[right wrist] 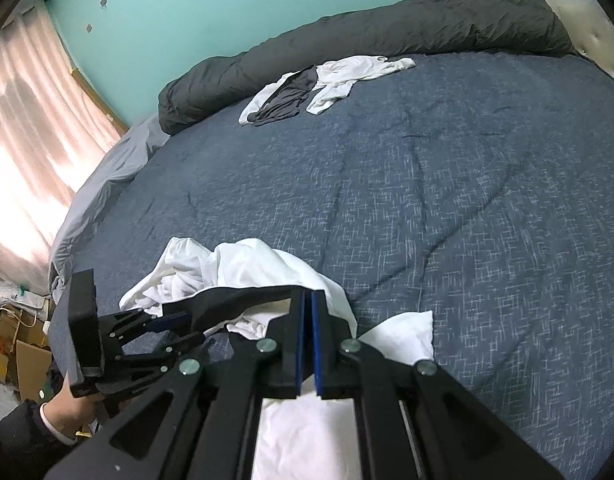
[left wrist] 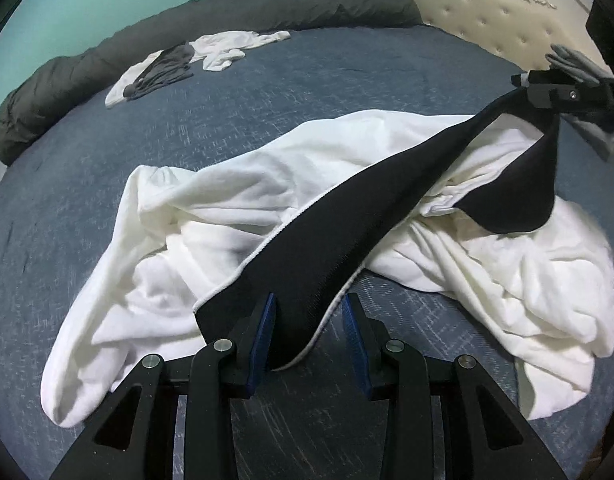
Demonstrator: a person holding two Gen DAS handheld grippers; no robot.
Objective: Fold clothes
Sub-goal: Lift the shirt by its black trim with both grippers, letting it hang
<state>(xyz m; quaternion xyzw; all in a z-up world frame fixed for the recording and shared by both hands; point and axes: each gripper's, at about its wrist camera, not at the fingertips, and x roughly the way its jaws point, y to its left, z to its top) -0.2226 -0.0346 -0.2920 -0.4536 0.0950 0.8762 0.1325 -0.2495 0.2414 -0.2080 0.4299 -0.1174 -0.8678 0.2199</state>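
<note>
left gripper (left wrist: pixel 309 330): jaws apart, black band (left wrist: pixel 307 248) lying between them
right gripper (right wrist: pixel 308 344): clamped on band's far end
white garment (left wrist: pixel 267 184): crumpled on blue bedspread (right wrist: pixel 467 200)

both wrist views share bed (left wrist: pixel 107 208) (close, low)

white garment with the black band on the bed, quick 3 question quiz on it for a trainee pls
1. True or false: the right gripper has its fingers shut on the black band of the white garment.
2. Multiple choice: the left gripper is A) shut on nothing, B) open with the band's end between its fingers, C) out of view.
3. What lies by the rolled grey duvet at the far side of the blue bedspread?

Key: 1 true; 2 B; 3 a small pile of white and grey clothes.
</note>
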